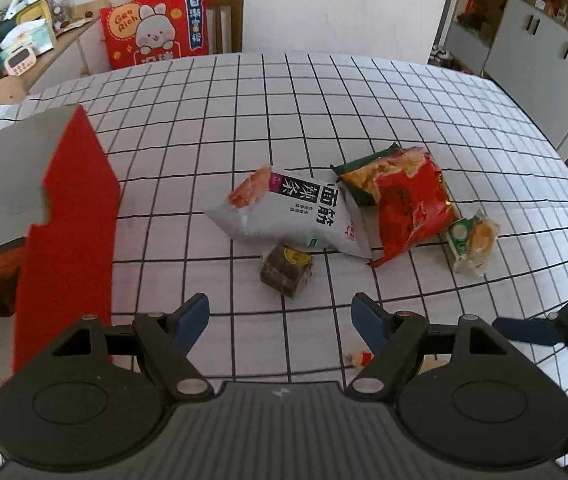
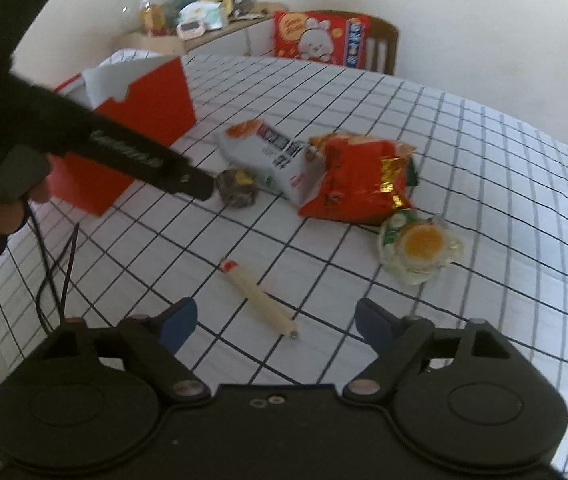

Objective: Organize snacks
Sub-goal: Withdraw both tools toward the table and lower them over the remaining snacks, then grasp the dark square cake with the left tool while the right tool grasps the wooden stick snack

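Note:
Snacks lie on the checked tablecloth: a white spicy-strip bag, a red crinkled bag, a small dark brown packet, a clear wrapped pastry, and a thin sausage stick. A red open box stands at the left. My left gripper is open, just short of the dark packet. My right gripper is open above the sausage stick.
A chair with a red rabbit cushion stands at the table's far edge. A cluttered side shelf is at back left. Cabinets are at back right. A cable trails near the left hand.

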The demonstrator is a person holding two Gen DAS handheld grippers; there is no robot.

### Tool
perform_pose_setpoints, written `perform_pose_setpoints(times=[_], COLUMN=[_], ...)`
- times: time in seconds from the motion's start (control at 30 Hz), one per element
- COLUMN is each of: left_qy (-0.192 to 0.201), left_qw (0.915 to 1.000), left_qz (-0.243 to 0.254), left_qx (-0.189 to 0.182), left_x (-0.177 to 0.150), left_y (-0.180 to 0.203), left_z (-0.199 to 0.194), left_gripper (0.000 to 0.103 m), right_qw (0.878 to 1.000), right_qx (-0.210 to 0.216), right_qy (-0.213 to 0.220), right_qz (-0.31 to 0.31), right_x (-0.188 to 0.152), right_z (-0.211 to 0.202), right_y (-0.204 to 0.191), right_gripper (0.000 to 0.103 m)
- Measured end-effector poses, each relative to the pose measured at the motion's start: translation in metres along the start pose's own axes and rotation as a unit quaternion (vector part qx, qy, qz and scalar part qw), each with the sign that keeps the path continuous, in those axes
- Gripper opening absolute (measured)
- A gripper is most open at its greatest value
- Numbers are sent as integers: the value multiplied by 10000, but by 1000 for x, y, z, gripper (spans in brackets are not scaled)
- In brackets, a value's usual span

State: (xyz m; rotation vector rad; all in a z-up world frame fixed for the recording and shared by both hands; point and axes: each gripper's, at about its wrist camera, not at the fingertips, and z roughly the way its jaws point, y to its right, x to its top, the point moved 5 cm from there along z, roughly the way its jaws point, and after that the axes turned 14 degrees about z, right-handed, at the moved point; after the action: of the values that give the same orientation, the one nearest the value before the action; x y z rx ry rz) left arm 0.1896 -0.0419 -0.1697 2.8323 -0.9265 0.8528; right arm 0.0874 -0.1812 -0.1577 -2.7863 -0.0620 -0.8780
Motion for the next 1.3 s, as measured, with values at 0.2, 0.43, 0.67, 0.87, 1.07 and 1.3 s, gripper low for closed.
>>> perform_pose_setpoints(times=[0.2, 0.43, 0.67, 0.87, 1.07, 1.3], left_qy=[-213, -267, -411, -439, -412, -322], left_qw=[9998, 9995, 9990, 9990, 9991, 9991], left_qz=[53, 157, 163, 96, -43, -261], left_qx=[3, -15, -63, -75, -30, -70], left_x=[7, 14, 16, 14, 11, 1], left_y=[-1, -3, -4, -7, -13, -20], left_z=[24, 39, 52, 53, 49, 26], left_gripper=[78, 70, 51, 33, 31, 30], right_qw=[9994, 9982, 9973, 9969, 9985, 9991], right_qx=[39, 98, 46, -102, -179, -102], right_qy=[-246, -405, -392, -317, -316, -268], right_qz=[-221, -420, -612, -707, -413, 298], right_x=[3, 5, 5, 3, 2, 4], right_z=[24, 37, 41, 40, 38, 24], right_y=[-5, -9, -10, -12, -9, -4], right_gripper=[65, 44, 28, 16, 9, 9])
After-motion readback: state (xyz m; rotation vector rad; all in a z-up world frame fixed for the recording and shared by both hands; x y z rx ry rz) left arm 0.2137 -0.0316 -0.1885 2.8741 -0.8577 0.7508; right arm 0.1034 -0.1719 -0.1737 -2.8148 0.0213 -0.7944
